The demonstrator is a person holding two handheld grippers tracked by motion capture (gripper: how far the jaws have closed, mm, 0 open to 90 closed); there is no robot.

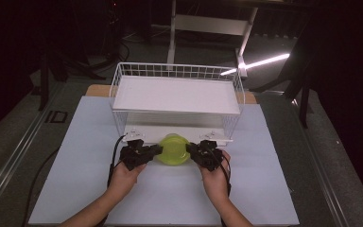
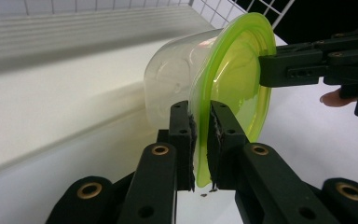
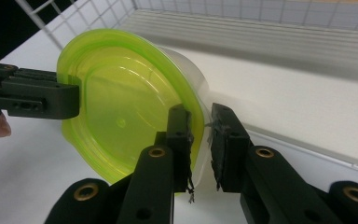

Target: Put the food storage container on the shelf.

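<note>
Tub (image 1: 173, 149) is a round clear-plastic container, smooth and slightly frosted, capped with a translucent lime-green lid (image 2: 233, 88) that has a thin flared rim; it sits at the front edge of the white wire rack (image 1: 177, 101), just at the lower shelf's lip, above the white table (image 1: 170, 198). Left tool (image 1: 144, 153) is clenched on the lid rim on the tub's left side, its black jaws with rough, frayed pads pinching the thin edge. Right tool (image 1: 201, 153) grips the rim on the tub's opposite side, with lid edge and tub wall between its jaws.
</note>
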